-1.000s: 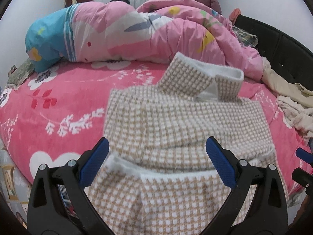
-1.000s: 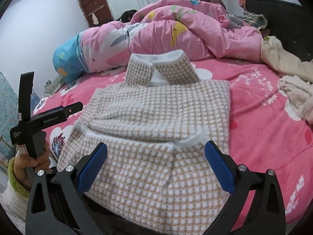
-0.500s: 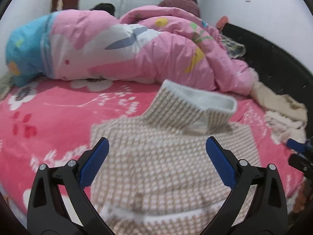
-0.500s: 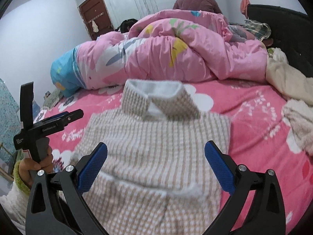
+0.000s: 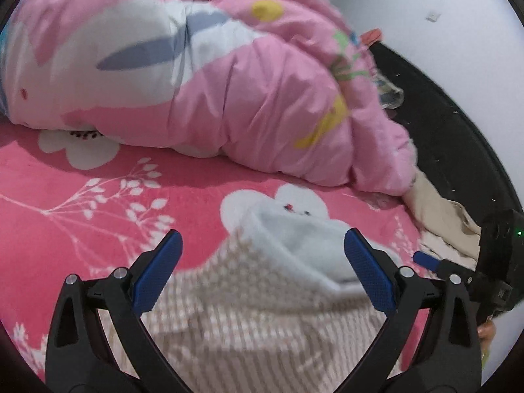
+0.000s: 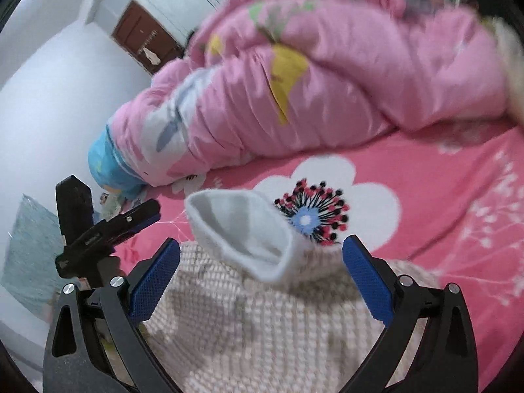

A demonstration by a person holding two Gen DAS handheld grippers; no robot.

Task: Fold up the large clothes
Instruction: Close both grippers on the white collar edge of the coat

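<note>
Only rightward: brown door (image 6: 144,41), left claw (image 6: 108,229).

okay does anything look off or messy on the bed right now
Yes. The checked garment's white-lined collar sticks up instead of lying flat. A pink quilt is heaped behind it, and cream clothes are crumpled by the dark headboard.

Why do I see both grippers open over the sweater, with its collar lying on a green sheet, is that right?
Not quite. The sheet is pink with white flowers, not green, as the right wrist view shows. The rest holds: left gripper and right gripper are open over the sweater, collar ahead.
</note>
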